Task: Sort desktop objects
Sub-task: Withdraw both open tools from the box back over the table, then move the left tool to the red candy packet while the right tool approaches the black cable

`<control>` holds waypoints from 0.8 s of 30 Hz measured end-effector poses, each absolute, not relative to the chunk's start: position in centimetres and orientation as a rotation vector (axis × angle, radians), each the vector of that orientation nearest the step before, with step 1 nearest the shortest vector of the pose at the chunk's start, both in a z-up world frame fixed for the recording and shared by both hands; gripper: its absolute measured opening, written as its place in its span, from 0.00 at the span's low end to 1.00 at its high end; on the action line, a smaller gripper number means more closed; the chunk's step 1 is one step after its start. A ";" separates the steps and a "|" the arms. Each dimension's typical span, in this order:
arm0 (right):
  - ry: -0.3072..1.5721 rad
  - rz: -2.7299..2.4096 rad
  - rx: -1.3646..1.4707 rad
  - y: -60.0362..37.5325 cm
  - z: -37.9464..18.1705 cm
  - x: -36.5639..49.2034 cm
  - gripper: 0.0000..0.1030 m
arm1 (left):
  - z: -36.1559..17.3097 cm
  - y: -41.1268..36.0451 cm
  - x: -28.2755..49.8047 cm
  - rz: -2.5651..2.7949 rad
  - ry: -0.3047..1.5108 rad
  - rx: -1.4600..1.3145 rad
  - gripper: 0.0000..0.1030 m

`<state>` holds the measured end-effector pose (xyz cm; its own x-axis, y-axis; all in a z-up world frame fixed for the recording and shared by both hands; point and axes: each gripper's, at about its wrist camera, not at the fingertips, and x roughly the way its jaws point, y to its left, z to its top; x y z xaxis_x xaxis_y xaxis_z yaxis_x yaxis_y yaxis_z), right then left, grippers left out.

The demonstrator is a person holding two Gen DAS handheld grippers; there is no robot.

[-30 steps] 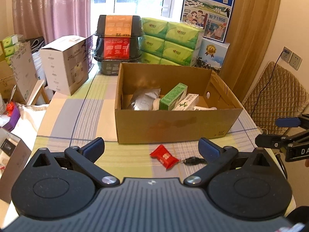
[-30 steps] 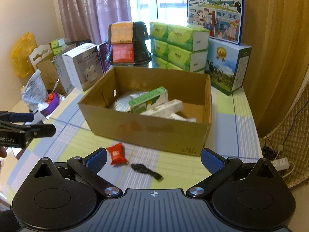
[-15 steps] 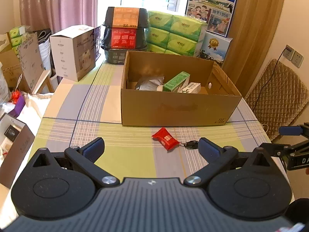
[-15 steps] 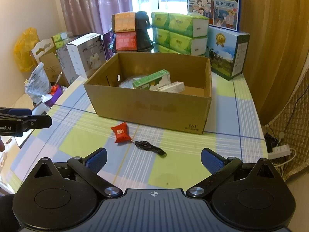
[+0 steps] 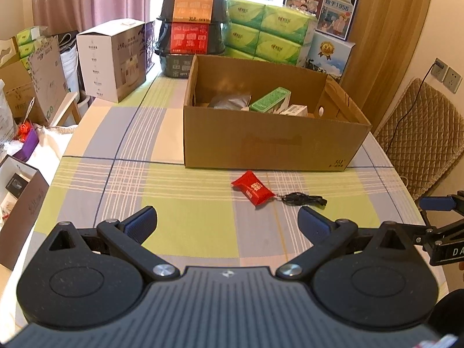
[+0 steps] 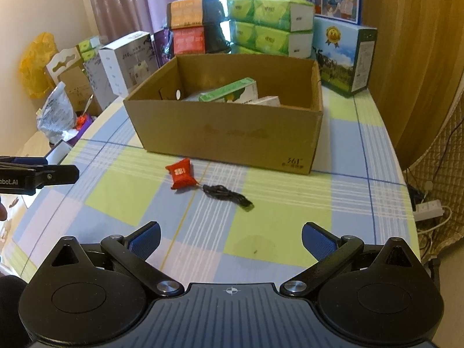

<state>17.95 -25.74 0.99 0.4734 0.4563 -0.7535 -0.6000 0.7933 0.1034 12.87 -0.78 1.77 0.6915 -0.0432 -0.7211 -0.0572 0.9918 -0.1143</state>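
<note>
Left wrist view first: the left tool [image 5: 227, 220] hangs over the checked surface [image 5: 188, 203] with its jaws spread wide and nothing between them. Ahead and a little to the right lies the red pouch [image 5: 253, 190], its tip touching the black cable [image 5: 304, 198], both just in front of the cardboard box [image 5: 261, 150], which already holds a green carton [image 5: 269, 103]. At the far right, the right tool [image 6: 231, 235] is equally wide open and empty.

Pouch and cable look joined, so gripping one could drag the other along; the cable could then snag on the box rim or slip free, in my judgement.

Only the right wrist view shows the short link between pouch and cable; the left wrist view alone shows the grey bag [image 5: 230, 100] inside the box.
</note>
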 end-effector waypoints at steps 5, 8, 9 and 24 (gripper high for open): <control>0.868 0.668 -0.208 -25.1 0.3 18.2 0.98 | 0.9 -0.9 13.3 0.008 0.821 -0.131 0.98; 0.875 0.670 -0.218 -24.8 -0.2 18.4 0.98 | 0.4 -0.9 13.5 0.011 0.829 -0.129 0.98; 0.878 0.672 -0.219 -24.7 -0.4 18.5 0.98 | 0.2 -0.9 13.6 0.010 0.831 -0.130 0.98; 0.901 0.698 -0.260 -23.3 -3.4 20.6 0.98 | -2.6 -0.3 15.8 0.020 0.862 -0.145 0.98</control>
